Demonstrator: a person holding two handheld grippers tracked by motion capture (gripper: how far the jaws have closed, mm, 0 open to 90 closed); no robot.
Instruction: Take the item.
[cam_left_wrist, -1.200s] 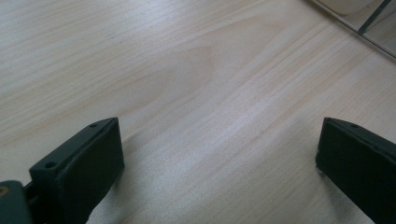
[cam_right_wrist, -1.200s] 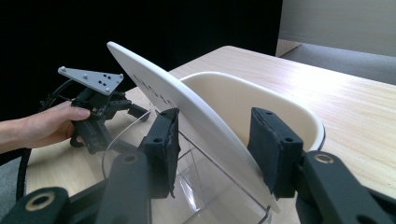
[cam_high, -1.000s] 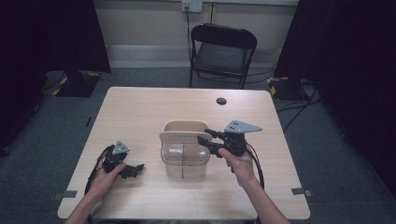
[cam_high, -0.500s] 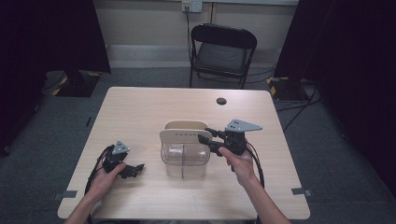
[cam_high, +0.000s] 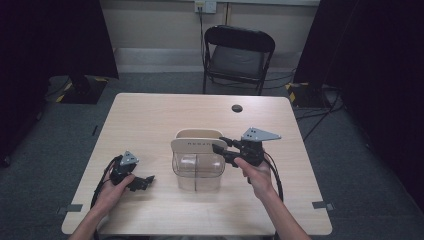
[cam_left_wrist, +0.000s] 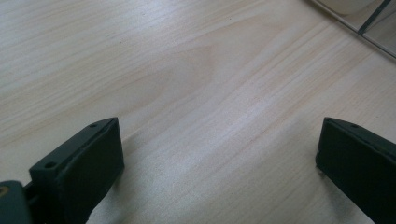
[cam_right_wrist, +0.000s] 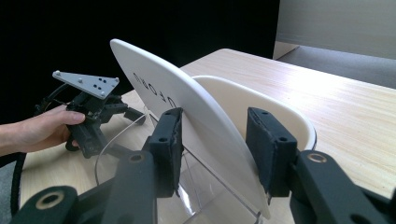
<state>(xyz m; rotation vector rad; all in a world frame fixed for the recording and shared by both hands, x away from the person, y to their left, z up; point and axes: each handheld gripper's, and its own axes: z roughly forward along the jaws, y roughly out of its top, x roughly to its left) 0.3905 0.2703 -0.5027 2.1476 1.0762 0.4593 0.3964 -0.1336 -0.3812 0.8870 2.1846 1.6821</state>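
Note:
A clear plastic container (cam_high: 197, 172) with a cream rim (cam_high: 198, 133) stands at the middle of the table. Its cream lid (cam_high: 196, 145) is raised on edge and tilted. My right gripper (cam_high: 220, 149) comes in from the right, level with the top of the container. In the right gripper view the lid (cam_right_wrist: 154, 84) passes between the jaws of my right gripper (cam_right_wrist: 212, 149); one pad (cam_right_wrist: 168, 140) lies against it, the other stands a little apart, so the gripper is open. My left gripper (cam_high: 146, 181) rests on the table to the container's left, open and holding nothing (cam_left_wrist: 219, 163).
A small dark round object (cam_high: 237, 108) lies near the table's far edge. A black folding chair (cam_high: 237, 50) stands beyond the wooden table (cam_high: 145, 120). In the right gripper view a hand holds the left gripper (cam_right_wrist: 93, 112) behind the container (cam_right_wrist: 135, 149).

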